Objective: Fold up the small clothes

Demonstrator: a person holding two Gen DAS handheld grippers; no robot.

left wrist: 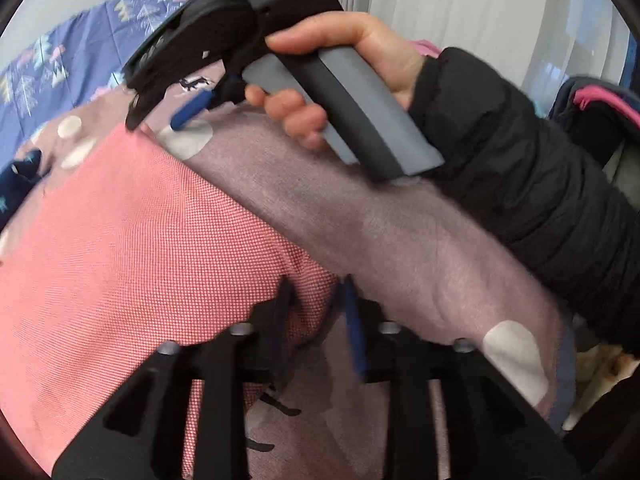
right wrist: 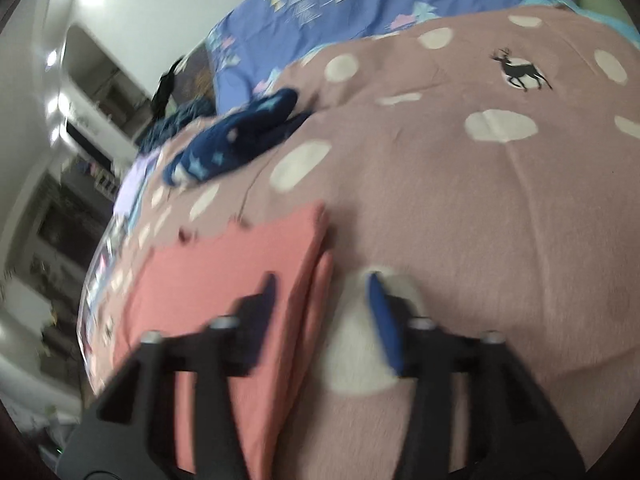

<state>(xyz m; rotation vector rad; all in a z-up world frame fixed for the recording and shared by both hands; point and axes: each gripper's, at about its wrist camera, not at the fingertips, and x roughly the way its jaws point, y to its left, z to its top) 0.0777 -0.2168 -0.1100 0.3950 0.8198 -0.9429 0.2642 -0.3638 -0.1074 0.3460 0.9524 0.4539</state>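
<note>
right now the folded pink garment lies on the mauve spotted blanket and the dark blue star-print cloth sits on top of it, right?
Not quite. The folded pink garment does lie on the mauve spotted blanket, but the dark blue star-print cloth is not on top of it. It lies apart, farther back on the blanket, with bare blanket between them. The right wrist view shows this.

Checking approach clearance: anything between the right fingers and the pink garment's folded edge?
Nothing visible. The right gripper straddles the folded edge of the pink garment, fingers apart, on the spotted bedspread. The navy garment lies farther up the bed.
</note>
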